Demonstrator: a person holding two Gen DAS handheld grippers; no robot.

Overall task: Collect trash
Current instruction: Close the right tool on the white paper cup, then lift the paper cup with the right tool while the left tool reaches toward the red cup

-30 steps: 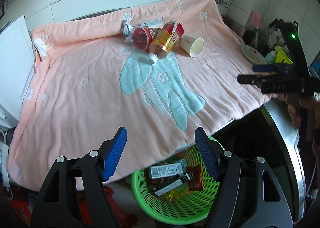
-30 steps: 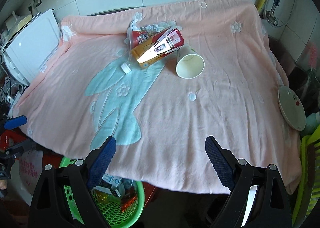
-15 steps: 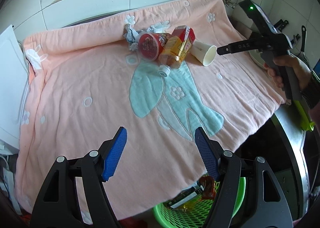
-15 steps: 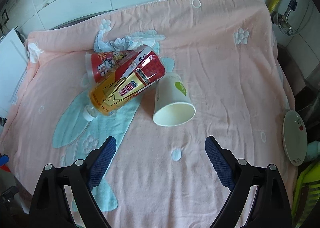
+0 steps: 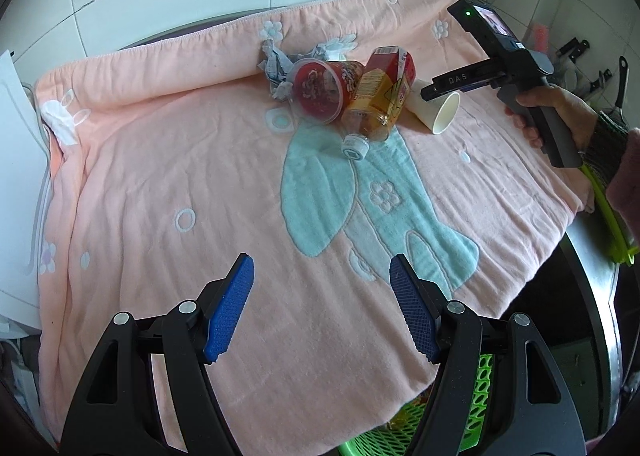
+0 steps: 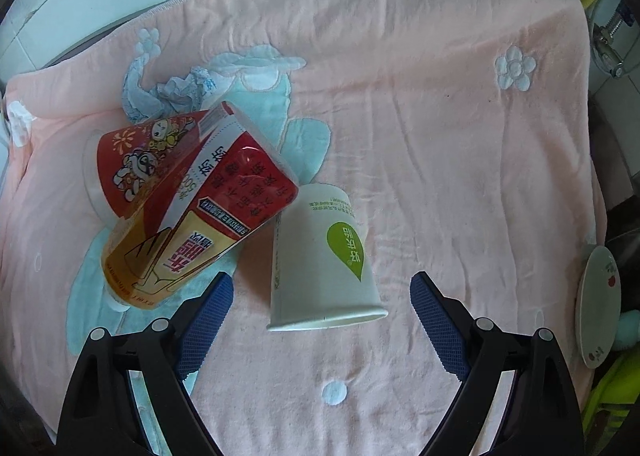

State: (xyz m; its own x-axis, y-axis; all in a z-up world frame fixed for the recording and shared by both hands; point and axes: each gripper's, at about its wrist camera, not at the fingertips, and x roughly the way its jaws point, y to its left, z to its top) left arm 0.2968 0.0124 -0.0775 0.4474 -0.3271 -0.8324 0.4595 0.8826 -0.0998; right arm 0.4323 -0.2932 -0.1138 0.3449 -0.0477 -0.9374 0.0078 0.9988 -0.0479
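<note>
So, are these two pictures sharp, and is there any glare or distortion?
Left wrist view: sharp, strong fisheye bending the pink blanket edges, dark corners. Right wrist view: slightly soft and hazy, the white paper cup readable, a small highlight on the bottle label, the same curved distortion.

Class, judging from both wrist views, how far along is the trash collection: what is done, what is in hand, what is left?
Done: some wrappers already lie in the green basket.
In hand: nothing; the open right tongs flank the white paper cup, and the left tongs are open.
Left: cup, bottle, red cup and crumpled paper.
</note>
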